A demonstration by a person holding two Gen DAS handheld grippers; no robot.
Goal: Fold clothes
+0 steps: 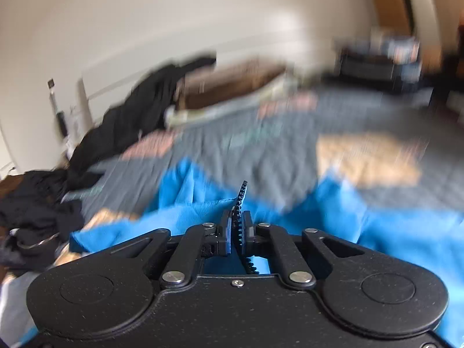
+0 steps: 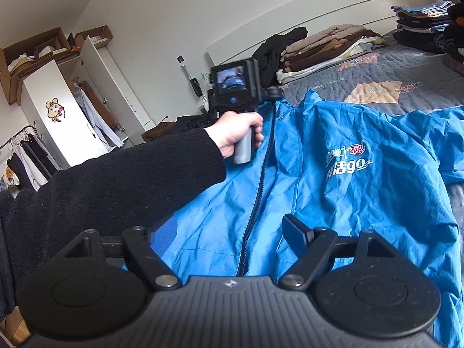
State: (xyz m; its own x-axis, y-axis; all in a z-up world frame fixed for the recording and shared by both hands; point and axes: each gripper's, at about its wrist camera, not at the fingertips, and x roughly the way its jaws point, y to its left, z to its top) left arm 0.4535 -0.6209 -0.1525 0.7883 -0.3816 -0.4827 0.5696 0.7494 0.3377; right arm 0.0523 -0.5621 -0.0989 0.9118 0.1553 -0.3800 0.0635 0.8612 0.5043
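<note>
Left tongs (image 1: 237, 229) pinch 1 blue jacket's (image 2: 333, 179) zipper edge.

Bed (image 1: 261, 150) and far clothes (image 1: 139, 110) motion-blurred.

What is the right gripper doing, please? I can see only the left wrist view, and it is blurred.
Observer: The right gripper is open over the blue jacket and is gripping nothing.
Operator: Which way up does the jacket lie?
Observer: Front up; its white chest logo shows.
Operator: Are any clothes already folded?
Observer: Yes, a folded stack lies by the headboard.
</note>
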